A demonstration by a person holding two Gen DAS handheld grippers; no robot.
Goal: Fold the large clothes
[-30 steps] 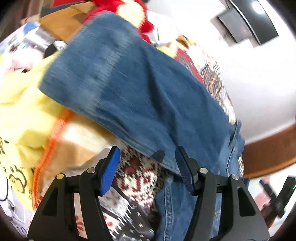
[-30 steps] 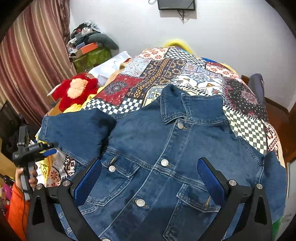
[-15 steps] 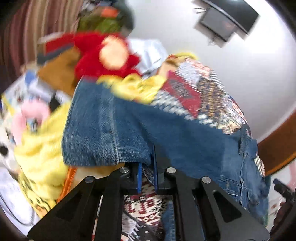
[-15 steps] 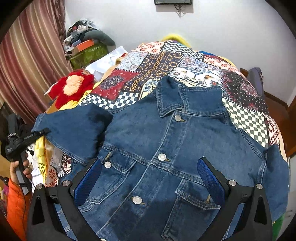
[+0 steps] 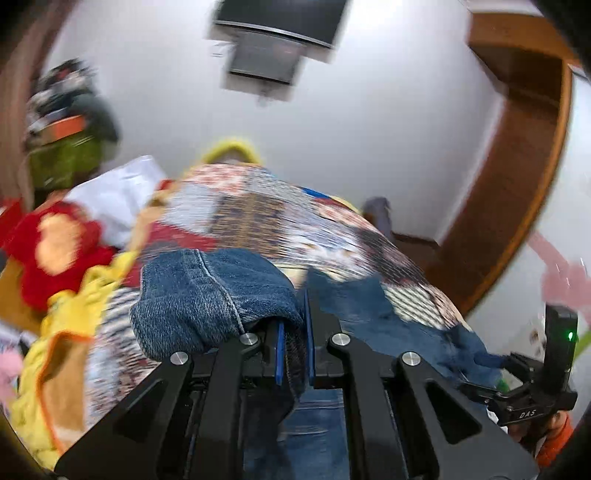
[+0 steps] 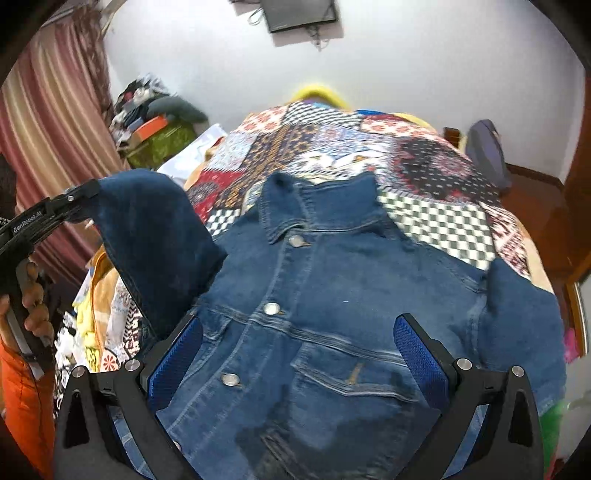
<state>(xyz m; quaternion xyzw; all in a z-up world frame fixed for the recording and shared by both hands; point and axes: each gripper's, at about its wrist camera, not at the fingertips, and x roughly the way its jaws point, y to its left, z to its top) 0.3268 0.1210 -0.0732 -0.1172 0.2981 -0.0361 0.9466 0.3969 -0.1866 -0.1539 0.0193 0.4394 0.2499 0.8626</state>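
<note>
Denim jacket [image 6: 332, 314], front up and buttoned, spread across the centre of the right wrist view with its collar toward the top of the frame and its hem toward the bottom, so its long axis runs up and down the picture. Its one sleeve [image 6: 147, 236] is raised off the bed at the left of that frame. My left gripper [image 5: 294, 350] has its pads drawn narrow on that sleeve's cuff, a fold of denim pinched between them; the cuff [image 5: 207, 299] bulges to the left of the pads in the left wrist view. My right gripper [image 6: 295, 362] stands wide over the lower chest of the jacket, fingers on either side of the pocket seam and holding nothing; whether they touch the cloth I cannot tell.

The relation that matters, in my judgement: the body of the jacket lies to the right of the lifted sleeve, so the sleeve would have to travel rightward across the button line, with the left hand nearer to that work.

The jacket rests on a patchwork bedspread [image 6: 424, 173] covering a bed. A red plush toy [image 5: 55, 251] and yellow cloth [image 5: 66, 332] sit at the left edge of the left wrist view. Striped curtains [image 6: 48, 122] hang upper left, a dark screen [image 6: 299, 13] on the white wall at top.
</note>
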